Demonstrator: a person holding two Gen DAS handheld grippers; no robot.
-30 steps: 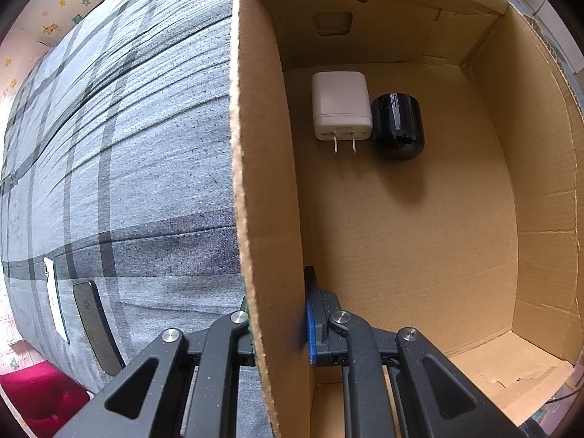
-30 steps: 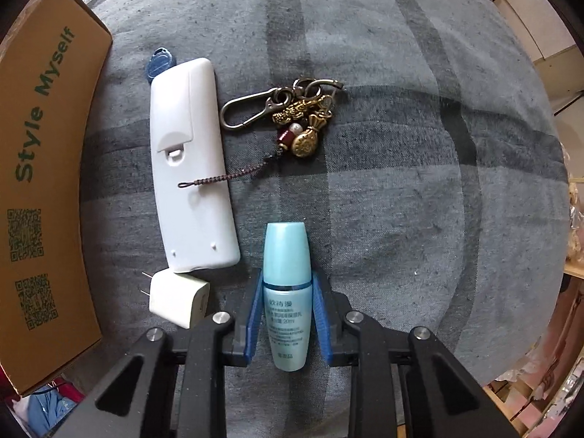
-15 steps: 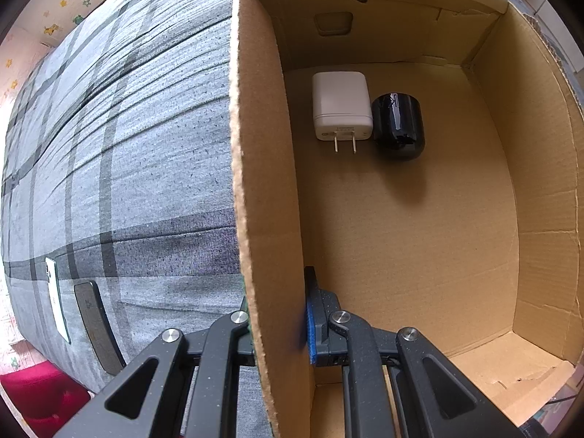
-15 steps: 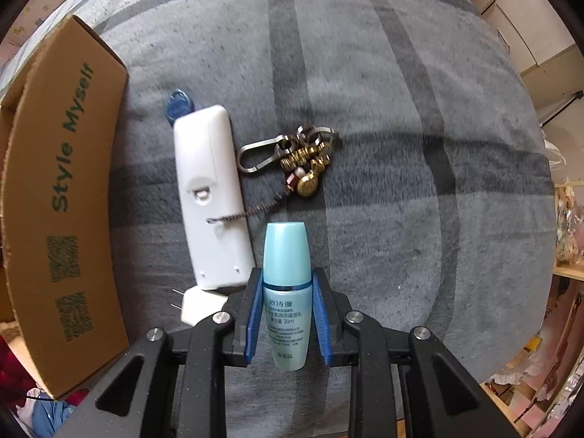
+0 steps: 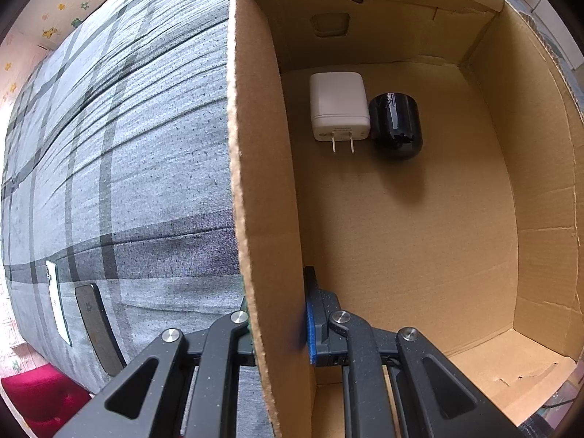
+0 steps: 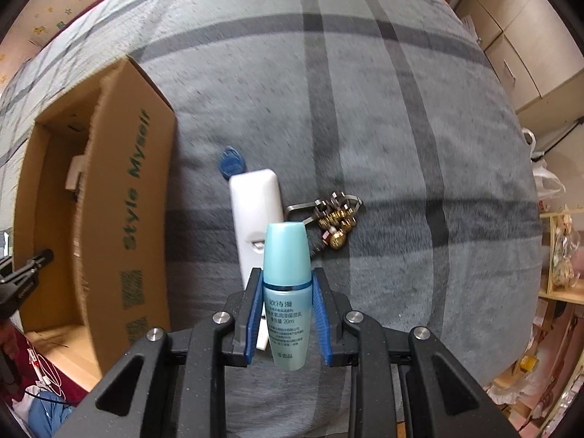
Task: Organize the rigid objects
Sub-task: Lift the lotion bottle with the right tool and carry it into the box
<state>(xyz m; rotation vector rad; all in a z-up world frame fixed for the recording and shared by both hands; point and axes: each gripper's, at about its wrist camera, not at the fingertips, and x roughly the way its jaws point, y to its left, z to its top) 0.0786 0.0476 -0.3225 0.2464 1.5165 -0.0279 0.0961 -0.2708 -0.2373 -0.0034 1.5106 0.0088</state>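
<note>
Clamping the side wall of the cardboard box (image 5: 262,182), the left gripper (image 5: 279,323) has one finger on each face. The right gripper (image 6: 287,314) pinches a pale blue bottle (image 6: 287,288), held above the grey plaid bedcover (image 6: 383,116). Inside the box lie a white charger (image 5: 338,107) and a black cylinder (image 5: 396,126), touching

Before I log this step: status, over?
Left gripper shut on box wall. Right gripper shut on bottle, above bed. Remote, keyring below; path to box looks clear.
</note>
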